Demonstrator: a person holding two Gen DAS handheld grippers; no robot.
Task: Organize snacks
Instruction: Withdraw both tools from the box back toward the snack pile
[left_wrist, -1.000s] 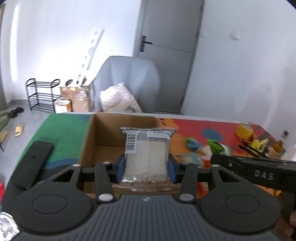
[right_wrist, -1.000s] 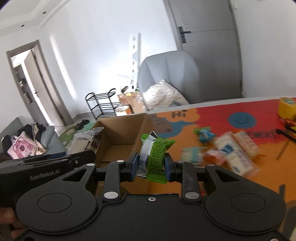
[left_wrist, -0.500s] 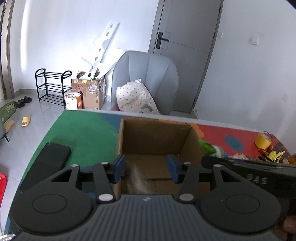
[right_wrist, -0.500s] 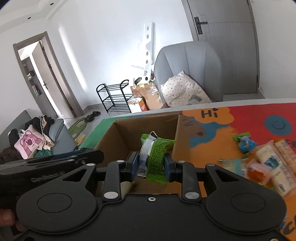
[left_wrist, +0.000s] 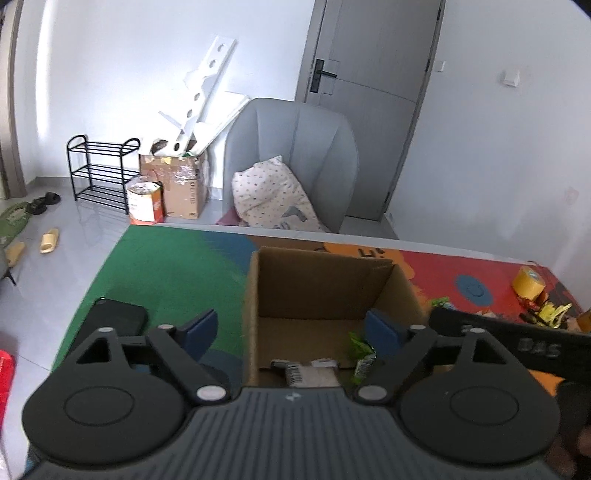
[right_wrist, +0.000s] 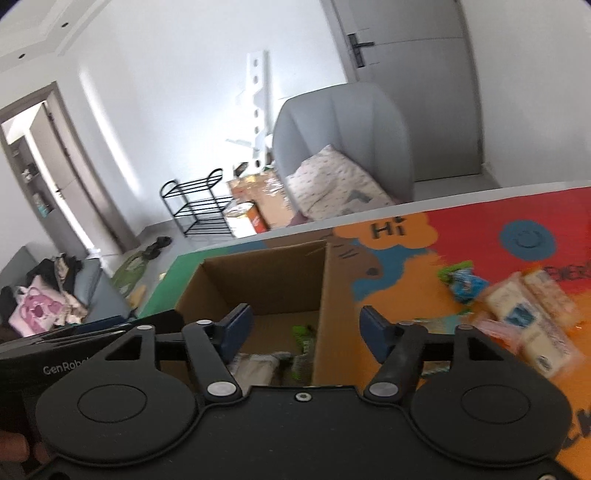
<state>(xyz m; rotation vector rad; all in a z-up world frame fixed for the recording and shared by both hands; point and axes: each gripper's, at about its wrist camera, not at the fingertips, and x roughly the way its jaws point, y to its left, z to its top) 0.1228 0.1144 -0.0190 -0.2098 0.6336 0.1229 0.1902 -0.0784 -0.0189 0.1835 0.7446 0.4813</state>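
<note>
Both snacks have left the jaws since a second ago: the left hand-held gripper (left_wrist: 291, 332) has just been opening and now stands wide with nothing between its pads, and the pale cracker packet (left_wrist: 310, 371) it carried lies on the floor of the cardboard box (left_wrist: 321, 288). Beside it, the right hand-held gripper (right_wrist: 306, 328) has likewise just been opening and is empty, its jaws straddling the box's right wall; the green snack packet (right_wrist: 303, 341) it held lies inside the box next to the pale one. Further snacks (right_wrist: 524, 314) lie scattered on the colourful bench (right_wrist: 480, 229) to the right of the box, and a dark phone (left_wrist: 110, 321) lies to its left.
</note>
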